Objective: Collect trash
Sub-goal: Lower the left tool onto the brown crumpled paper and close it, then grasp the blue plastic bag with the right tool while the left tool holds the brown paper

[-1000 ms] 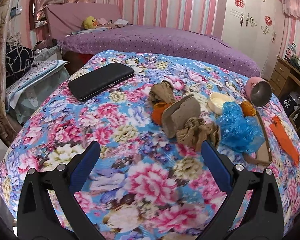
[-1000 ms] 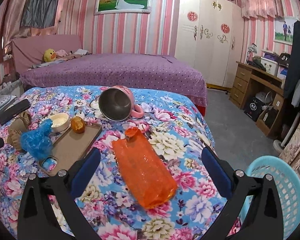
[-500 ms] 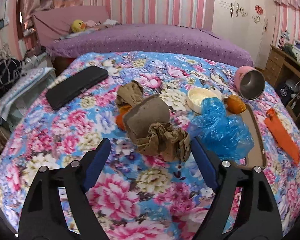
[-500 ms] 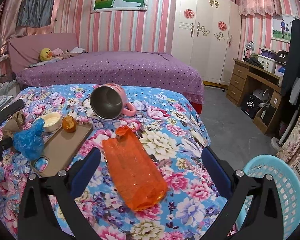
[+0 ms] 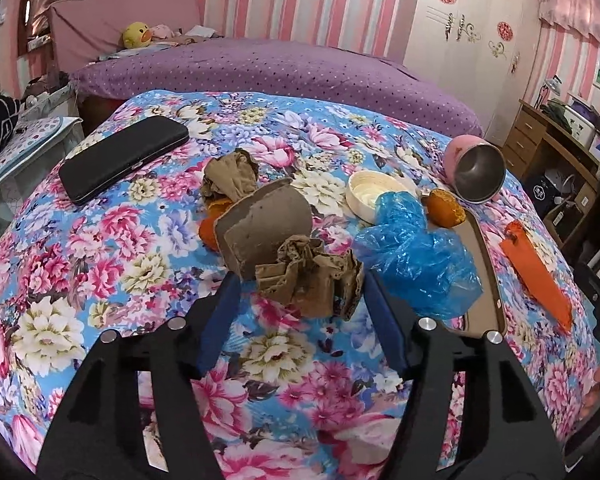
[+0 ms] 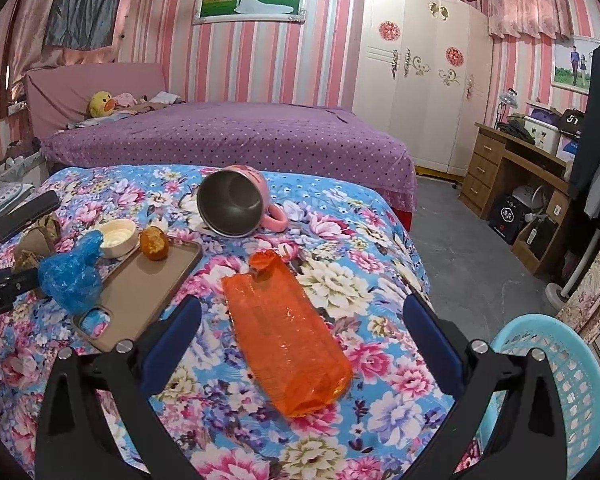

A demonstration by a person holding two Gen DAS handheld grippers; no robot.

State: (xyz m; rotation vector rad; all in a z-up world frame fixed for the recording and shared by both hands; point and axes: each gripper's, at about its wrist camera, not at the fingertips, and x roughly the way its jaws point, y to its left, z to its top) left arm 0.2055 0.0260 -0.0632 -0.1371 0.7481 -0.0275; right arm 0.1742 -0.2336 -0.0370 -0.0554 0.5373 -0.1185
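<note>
A crumpled brown paper wad (image 5: 308, 280) lies on the floral cloth, with a torn brown cardboard piece (image 5: 266, 226) and another brown wad (image 5: 230, 178) behind it. My left gripper (image 5: 300, 284) is open, its blue fingers on either side of the near wad. A crumpled blue plastic bag (image 5: 416, 264) lies to the right; it also shows in the right wrist view (image 6: 74, 276). An orange plastic bag (image 6: 284, 332) lies flat before my right gripper (image 6: 300, 320), which is open and empty above the cloth.
A tan tray (image 6: 140, 292) holds a white bowl (image 6: 118, 236) and an orange-brown bun (image 6: 154, 242). A pink mug (image 6: 236, 204) lies on its side. A black case (image 5: 124, 158) is far left. A light blue basket (image 6: 556, 392) stands on the floor at right.
My left gripper moved forward and its fingers now flank the near brown paper wad. My right gripper edged slightly closer to the orange bag.
</note>
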